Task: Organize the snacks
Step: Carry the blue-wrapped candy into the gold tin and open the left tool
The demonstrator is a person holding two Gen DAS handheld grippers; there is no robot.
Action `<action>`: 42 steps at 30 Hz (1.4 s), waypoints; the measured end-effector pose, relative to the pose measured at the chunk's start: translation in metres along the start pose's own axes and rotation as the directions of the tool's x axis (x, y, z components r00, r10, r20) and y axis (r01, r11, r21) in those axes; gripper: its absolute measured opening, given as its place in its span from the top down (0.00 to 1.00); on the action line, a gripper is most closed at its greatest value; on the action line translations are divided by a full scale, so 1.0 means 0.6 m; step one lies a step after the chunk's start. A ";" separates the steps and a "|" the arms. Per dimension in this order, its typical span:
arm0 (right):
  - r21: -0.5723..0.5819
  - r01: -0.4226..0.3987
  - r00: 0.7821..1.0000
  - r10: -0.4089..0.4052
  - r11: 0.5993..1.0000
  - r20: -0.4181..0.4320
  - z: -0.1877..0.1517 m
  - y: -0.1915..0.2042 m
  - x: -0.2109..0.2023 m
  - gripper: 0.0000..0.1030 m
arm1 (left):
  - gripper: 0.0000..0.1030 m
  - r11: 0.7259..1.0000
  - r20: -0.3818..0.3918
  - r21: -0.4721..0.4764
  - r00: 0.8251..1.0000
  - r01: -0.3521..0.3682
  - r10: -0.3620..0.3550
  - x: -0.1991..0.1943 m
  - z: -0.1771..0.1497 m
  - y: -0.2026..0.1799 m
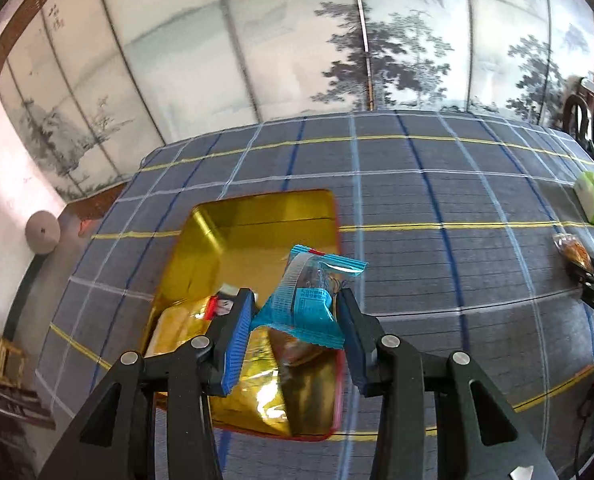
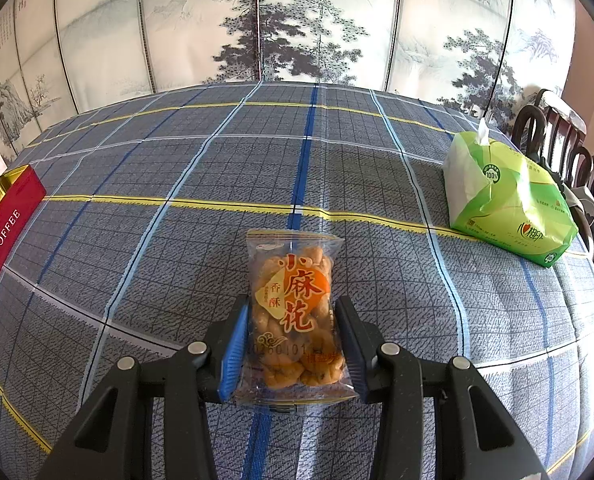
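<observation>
Plaid tablecloth point(image 2: 337, 168): only left view shows tin's point(image 1: 257, 216) gold interior.

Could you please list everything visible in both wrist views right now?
Open gold-lined red metal toffee tin: one, left on the tablecloth, wrapped snacks inside.
Blue plastic-wrapped snack packet: one, held above the tin.
Clear orange fried-twist snack bag: one, centre of the cloth.
Green soft tissue pack: one, right.
Grey-blue checked tablecloth: one.
Painted folding screen: one, behind.
Dark wooden chairs: right edge.
Left hand-held gripper: gripping the blue packet.
Right hand-held gripper: gripping the orange bag.
</observation>
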State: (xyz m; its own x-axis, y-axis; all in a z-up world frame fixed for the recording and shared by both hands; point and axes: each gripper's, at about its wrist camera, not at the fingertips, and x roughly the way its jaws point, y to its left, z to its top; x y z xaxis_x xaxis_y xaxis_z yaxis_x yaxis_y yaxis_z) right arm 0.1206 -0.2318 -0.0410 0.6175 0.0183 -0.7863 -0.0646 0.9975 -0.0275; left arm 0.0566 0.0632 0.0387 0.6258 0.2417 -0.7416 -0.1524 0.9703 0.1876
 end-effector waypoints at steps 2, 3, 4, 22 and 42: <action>0.000 0.000 1.000 0.000 1.000 0.000 0.000 0.000 0.000 0.58 | 0.63 1.000 -0.010 -0.020 1.000 -0.004 0.004 0.006 -0.003 0.015; 0.000 0.000 1.000 0.000 1.000 0.000 0.000 0.000 0.000 0.58 | 0.63 1.000 -0.018 -0.025 1.000 -0.005 0.004 0.010 -0.004 0.020; 0.000 0.000 1.000 0.000 1.000 0.000 0.000 0.000 0.000 0.58 | 0.63 0.999 -0.027 -0.033 1.000 -0.005 0.004 0.015 -0.005 0.026; -0.002 0.001 1.000 -0.001 1.000 0.000 0.000 0.001 0.001 0.58 | 0.62 0.995 -0.092 -0.092 0.994 0.044 -0.052 0.070 -0.023 0.078; -0.005 0.000 1.000 0.000 1.000 0.000 0.000 0.001 -0.001 0.58 | 0.59 0.982 -0.121 -0.134 0.981 0.134 -0.151 0.090 -0.037 0.086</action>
State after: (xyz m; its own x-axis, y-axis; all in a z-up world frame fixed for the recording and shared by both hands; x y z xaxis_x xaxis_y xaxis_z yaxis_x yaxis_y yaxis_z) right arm 0.1202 -0.2311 -0.0407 0.6178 0.0186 -0.7861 -0.0688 0.9972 -0.0304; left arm 0.0657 0.1264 -0.0061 0.5444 0.0914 -0.8338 -0.1680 0.9858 -0.0016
